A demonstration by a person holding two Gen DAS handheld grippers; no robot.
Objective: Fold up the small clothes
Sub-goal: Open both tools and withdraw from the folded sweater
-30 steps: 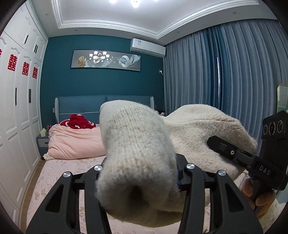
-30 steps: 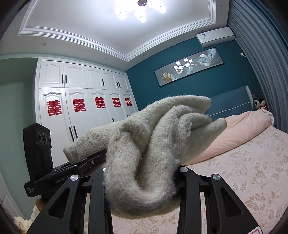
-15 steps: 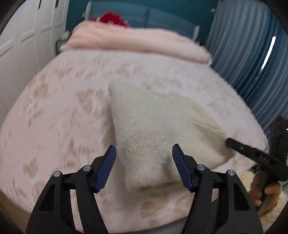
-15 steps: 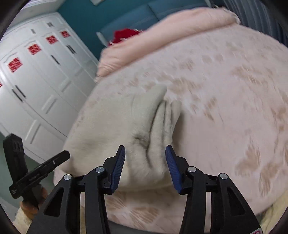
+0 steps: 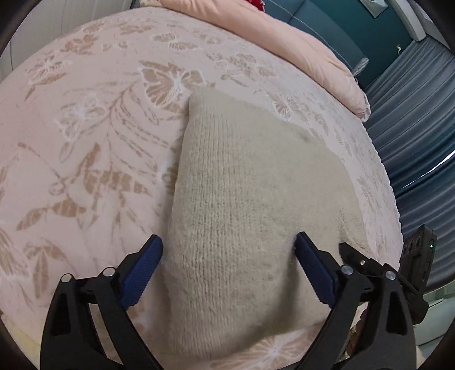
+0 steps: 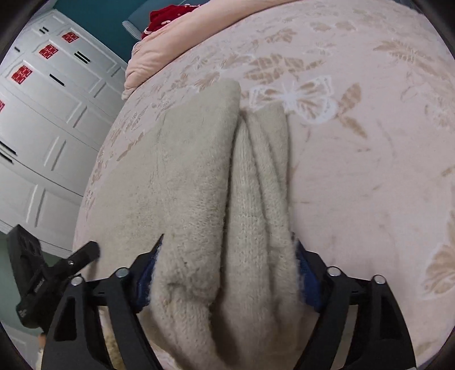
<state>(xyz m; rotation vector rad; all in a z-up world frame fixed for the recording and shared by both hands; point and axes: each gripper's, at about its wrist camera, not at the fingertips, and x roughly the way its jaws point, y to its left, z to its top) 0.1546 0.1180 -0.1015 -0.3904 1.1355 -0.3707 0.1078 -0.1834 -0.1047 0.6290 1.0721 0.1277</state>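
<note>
A cream knitted garment [image 5: 250,199] lies spread on the pink flowered bed cover [image 5: 85,136], near the bed's front edge. My left gripper [image 5: 227,253] is open, its blue-padded jaws standing wide on either side of the garment's near left part. In the right wrist view the garment [image 6: 199,185] shows bunched folds running away from me. My right gripper [image 6: 224,256] is open too, and the thick folds fill the gap between its jaws. Each gripper shows at the edge of the other's view: the right one [image 5: 358,256], the left one [image 6: 82,253].
A pink folded quilt [image 5: 298,48] lies across the far end of the bed, with something red [image 6: 170,17] behind it. White wardrobe doors [image 6: 42,113] stand on the left side, blue curtains [image 5: 412,119] on the right.
Both grippers have come down from holding the garment up in the air to the bed. The garment now lies on the cover, and both sets of jaws have opened.
</note>
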